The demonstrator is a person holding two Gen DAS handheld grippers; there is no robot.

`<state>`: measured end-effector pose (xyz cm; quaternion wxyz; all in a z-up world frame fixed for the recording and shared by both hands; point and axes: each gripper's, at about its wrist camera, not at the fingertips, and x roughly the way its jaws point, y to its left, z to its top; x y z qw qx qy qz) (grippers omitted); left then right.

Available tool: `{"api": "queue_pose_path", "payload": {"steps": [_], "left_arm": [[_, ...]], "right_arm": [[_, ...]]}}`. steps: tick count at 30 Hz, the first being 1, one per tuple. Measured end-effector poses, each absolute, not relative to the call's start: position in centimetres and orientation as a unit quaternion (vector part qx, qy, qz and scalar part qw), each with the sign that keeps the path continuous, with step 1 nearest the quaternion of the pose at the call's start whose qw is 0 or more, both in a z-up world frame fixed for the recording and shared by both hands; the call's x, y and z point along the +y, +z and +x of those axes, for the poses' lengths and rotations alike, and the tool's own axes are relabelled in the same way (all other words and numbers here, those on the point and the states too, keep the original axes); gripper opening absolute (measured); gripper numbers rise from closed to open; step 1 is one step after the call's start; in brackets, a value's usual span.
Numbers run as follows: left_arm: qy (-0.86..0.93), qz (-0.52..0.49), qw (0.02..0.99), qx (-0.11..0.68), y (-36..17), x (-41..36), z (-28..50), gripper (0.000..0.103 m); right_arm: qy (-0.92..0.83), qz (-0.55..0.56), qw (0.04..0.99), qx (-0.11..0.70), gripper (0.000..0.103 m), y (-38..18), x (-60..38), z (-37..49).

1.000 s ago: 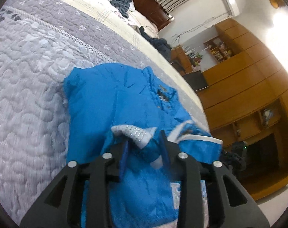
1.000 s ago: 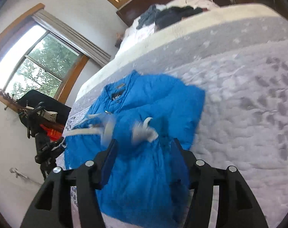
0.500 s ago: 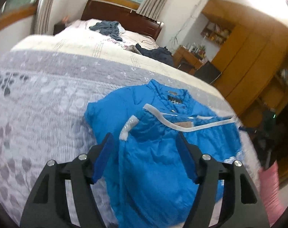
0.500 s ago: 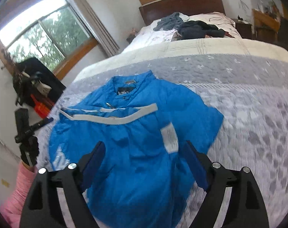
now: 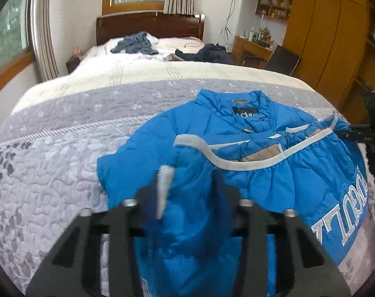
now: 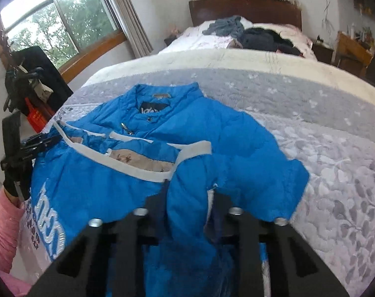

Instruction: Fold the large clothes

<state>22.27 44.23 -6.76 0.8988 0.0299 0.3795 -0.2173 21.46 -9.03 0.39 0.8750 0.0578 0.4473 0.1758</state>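
Note:
A blue padded jacket lies on the bed with its collar at the far end. Its white-banded hem is folded up toward the collar, so white lettering shows. My left gripper is shut on the bulky near-left fold, beside a white cuff. In the right wrist view the same jacket fills the middle. My right gripper is shut on its near-right fold. The left gripper also shows there, at the jacket's left edge.
A grey quilt covers the bed, with a cream band beyond it. Grey-blue clothes and dark clothes lie near the headboard. A wooden wardrobe stands to the right. A black case with a red item and a pink sleeve are at the left.
One second ago both grippers held the jacket's cuffs over its body. Half a second ago they stood open and drawn back. Now both have moved in and closed on the near fold.

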Motion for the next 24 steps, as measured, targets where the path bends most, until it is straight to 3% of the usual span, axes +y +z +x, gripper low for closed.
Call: {"api": "queue_pose_path", "payload": {"steps": [3,11,24], "left_arm": [[-0.229,0.020,0.905,0.358,-5.7,44.7,20.2,0.020],[-0.229,0.037,0.930,0.286,-2.4,44.9,13.7,0.016],[-0.193,-0.018,0.954,0.228,5.7,42.7,21.2,0.015]], "right_arm": [[0.184,0.075,0.883,0.425,0.016,1.8,-9.9,19.4],[0.200,0.073,0.896,0.390,0.014,4.9,-9.6,13.9],[0.152,0.109,0.921,0.343,0.014,13.8,-11.0,19.0]]}}
